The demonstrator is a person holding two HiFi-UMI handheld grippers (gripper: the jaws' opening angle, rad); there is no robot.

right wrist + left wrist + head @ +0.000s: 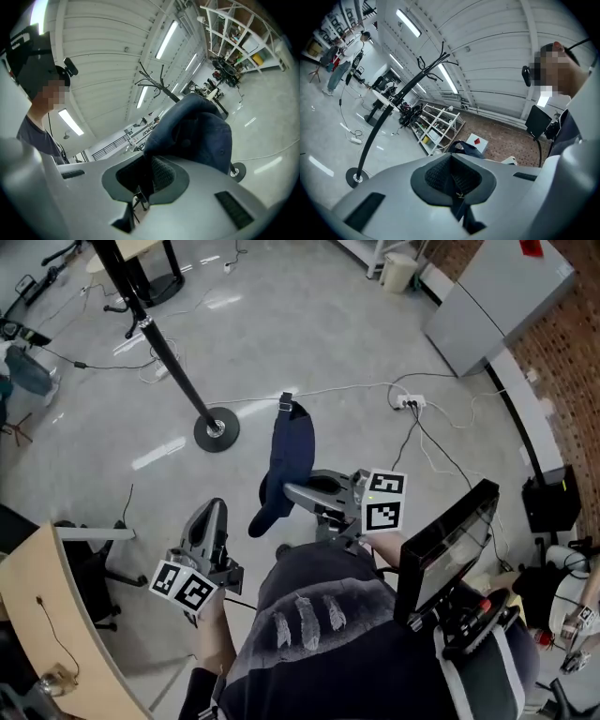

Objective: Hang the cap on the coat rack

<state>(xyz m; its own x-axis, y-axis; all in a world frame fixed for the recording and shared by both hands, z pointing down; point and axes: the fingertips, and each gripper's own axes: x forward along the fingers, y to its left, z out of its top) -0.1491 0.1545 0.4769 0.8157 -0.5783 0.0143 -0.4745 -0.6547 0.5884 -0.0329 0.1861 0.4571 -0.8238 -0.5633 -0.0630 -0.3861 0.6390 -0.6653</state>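
Cap (292,457), dark blue, hangs from my right gripper (289,489) above the grey floor (309,324), not on the rack. It hangs long-ways with the strap end at the top. In the right gripper view my jaws are pressed together on the edge of the cap's fabric. The crown bulges up just past the pads and fills the middle of that view.

My left gripper (214,510) sits lower left in the head view, apart from the cap and not touching it. In the left gripper view its pads meet with nothing between them, and a bit of the cap shows beyond them to the right.

The coat rack (165,354) stands ahead and to my left, a black pole on a round black base. In the head view the cap is near that base, to its right, with bare floor between them. Both gripper views show the hooks at the top of the pole, well beyond the jaws.

A white power strip (410,401) with cables lies on the floor ahead right. A curved wooden desk (37,606) is at my left.
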